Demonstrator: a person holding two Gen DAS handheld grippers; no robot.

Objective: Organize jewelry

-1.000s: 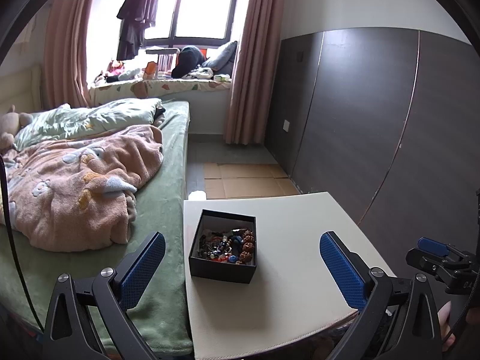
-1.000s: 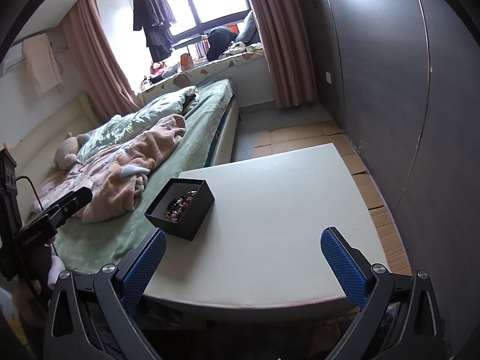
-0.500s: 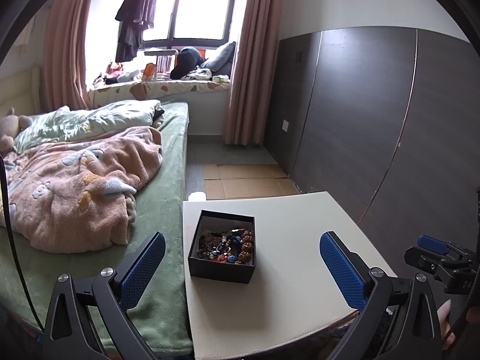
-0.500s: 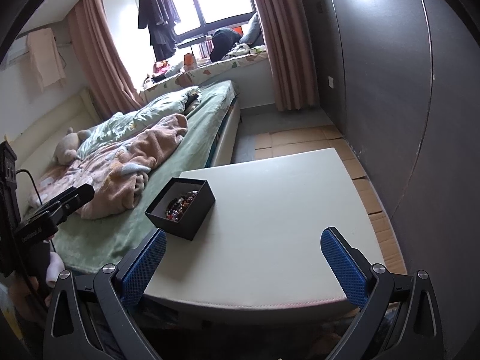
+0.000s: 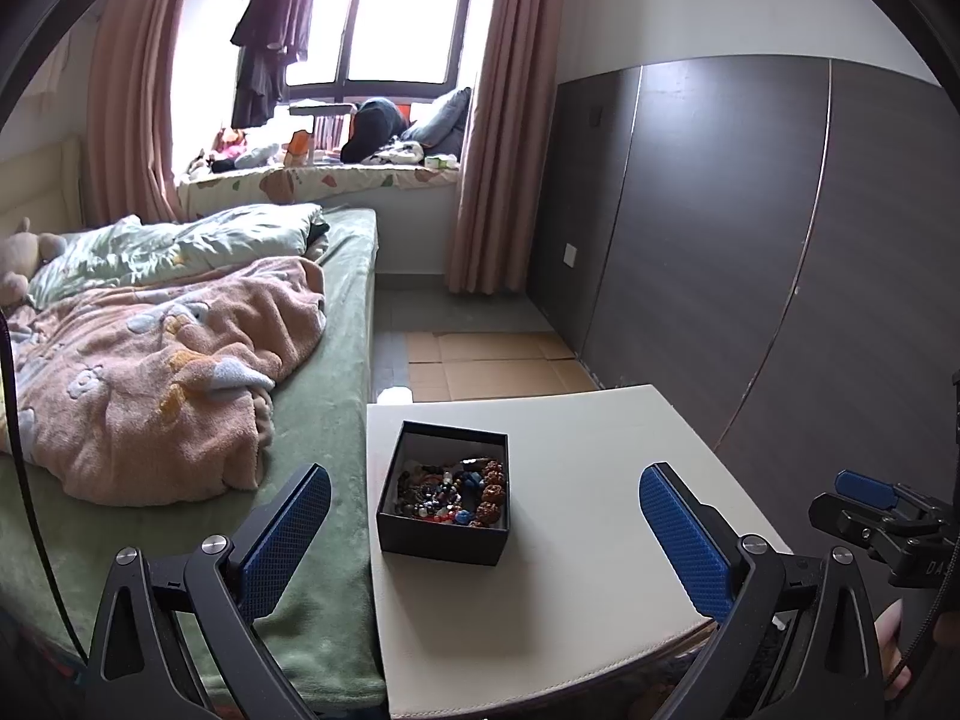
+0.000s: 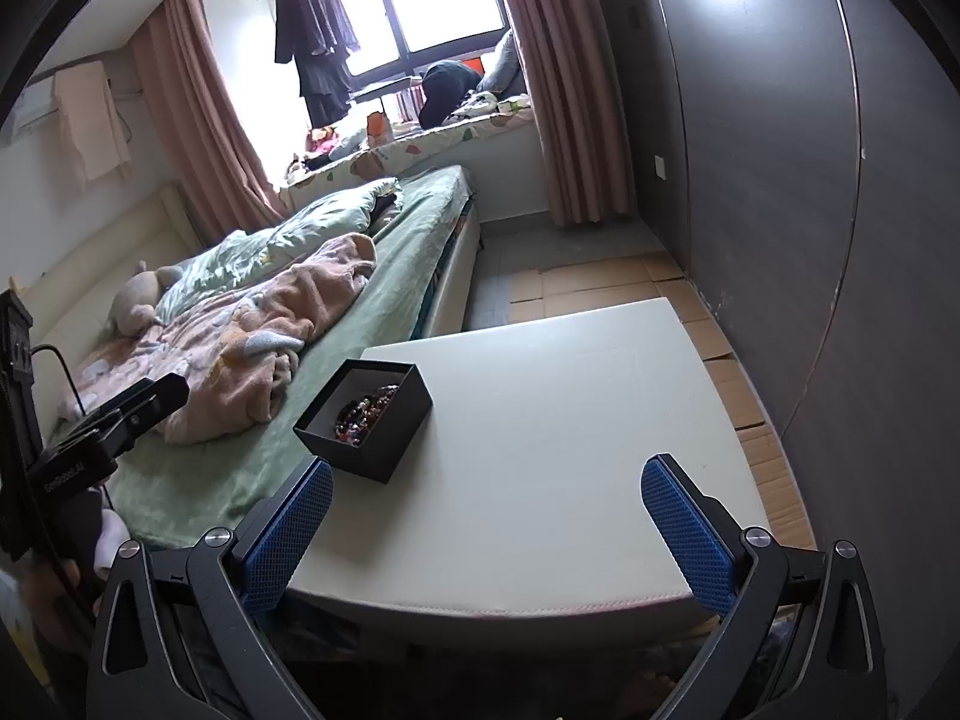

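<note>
**Both tongs drifting slightly, nothing gripped**

Since a second ago, my right tongs [image 6: 487, 531] are easing nearer the bench [image 5: 600, 600]. Left tongs [image 5: 485, 531] are hovering spread wide, right likewise. Black jewelry box [image 5: 444, 537] is sitting near the bench's bed-side edge, beads [image 5: 456, 495] heaped inside.

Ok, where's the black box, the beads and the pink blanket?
black box [image 5: 441, 540], left wrist view, on its front wall.
beads [image 5: 459, 492], left wrist view, on the middle of the pile inside the box.
pink blanket [image 5: 156, 372], left wrist view, on the middle of its rumpled top, on the bed.
</note>
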